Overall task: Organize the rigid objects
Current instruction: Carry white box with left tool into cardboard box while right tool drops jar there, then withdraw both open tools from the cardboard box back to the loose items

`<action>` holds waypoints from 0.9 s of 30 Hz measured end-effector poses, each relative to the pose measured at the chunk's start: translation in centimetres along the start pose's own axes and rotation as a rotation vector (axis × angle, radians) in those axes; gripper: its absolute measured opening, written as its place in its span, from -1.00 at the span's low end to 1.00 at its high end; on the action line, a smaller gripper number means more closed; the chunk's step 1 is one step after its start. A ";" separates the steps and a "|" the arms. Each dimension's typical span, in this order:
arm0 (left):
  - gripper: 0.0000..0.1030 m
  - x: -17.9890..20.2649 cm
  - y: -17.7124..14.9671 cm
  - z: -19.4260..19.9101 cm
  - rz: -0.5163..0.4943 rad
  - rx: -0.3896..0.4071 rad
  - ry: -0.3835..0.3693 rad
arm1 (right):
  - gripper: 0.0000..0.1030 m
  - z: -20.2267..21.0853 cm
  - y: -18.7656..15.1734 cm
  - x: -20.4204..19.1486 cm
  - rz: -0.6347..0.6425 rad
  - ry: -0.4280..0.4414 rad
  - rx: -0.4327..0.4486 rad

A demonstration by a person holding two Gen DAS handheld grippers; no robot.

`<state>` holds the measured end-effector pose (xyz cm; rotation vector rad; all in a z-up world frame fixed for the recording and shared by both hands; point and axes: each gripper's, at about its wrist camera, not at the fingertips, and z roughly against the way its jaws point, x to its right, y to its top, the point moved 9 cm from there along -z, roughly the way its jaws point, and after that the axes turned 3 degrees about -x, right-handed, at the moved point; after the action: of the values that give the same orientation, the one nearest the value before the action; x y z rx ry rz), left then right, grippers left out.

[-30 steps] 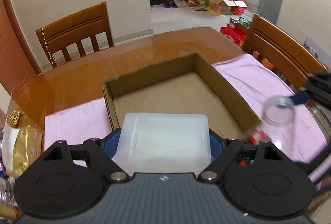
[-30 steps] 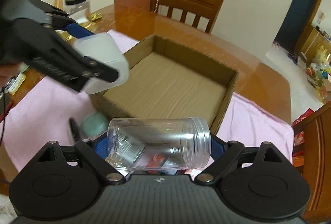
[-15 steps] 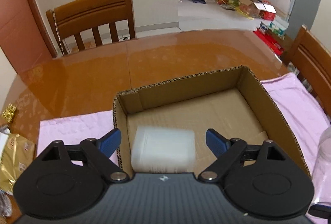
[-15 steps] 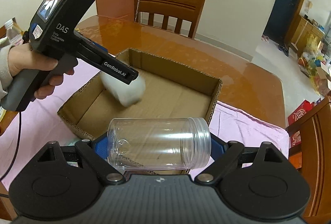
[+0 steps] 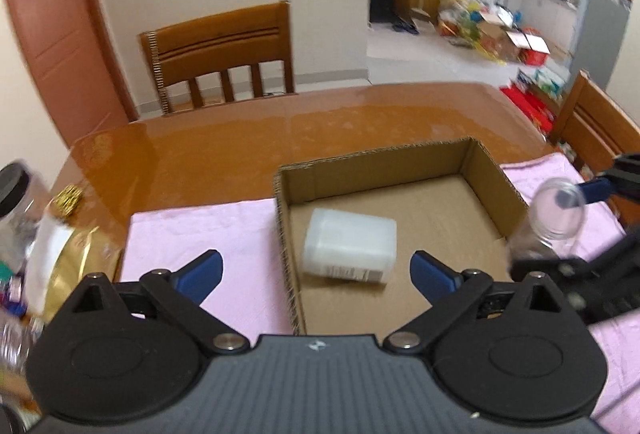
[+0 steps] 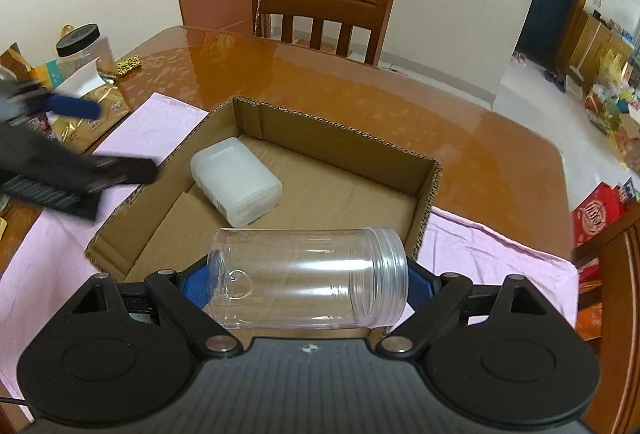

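Note:
An open cardboard box (image 5: 372, 161) (image 6: 430, 193) sits on a pink cloth on the wooden table. A white translucent plastic container (image 5: 350, 250) (image 6: 236, 185) lies on its side inside the box, near its left wall. My left gripper (image 5: 316, 270) is open and empty, drawn back above the box's near left edge. My right gripper (image 6: 308, 278) is shut on a clear lidless plastic jar (image 6: 308, 276), held sideways over the box's near right corner. The jar also shows in the left wrist view (image 5: 554, 222).
A pink cloth (image 5: 192, 234) (image 6: 492, 250) lies under the box. A gold bag (image 5: 68, 262) (image 6: 94, 109), a black-lidded jar (image 6: 82, 47) and small clutter stand at the table's left end. Wooden chairs (image 5: 220, 53) (image 6: 324, 5) stand at the far side and at the right.
My left gripper opened and let the white container drop into the box, then pulled back to the left. My right gripper carried the clear jar over the box's near corner.

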<state>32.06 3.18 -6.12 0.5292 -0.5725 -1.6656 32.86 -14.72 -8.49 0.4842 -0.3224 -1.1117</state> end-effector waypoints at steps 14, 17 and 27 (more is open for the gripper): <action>0.97 -3.6 -5.1 2.8 0.127 0.004 0.048 | 1.00 -3.0 4.3 0.2 0.045 -0.065 0.043; 0.97 -3.5 -5.8 2.4 0.121 -0.009 0.052 | 1.00 -2.6 3.7 0.0 0.049 -0.074 0.042; 0.97 -1.5 -8.0 3.4 0.055 0.030 0.053 | 1.00 0.9 -0.5 -0.6 -0.004 -0.088 0.078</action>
<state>24.09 6.05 -8.47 0.5736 -0.5693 -1.5886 31.73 -14.52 -7.99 0.5059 -0.4437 -1.1294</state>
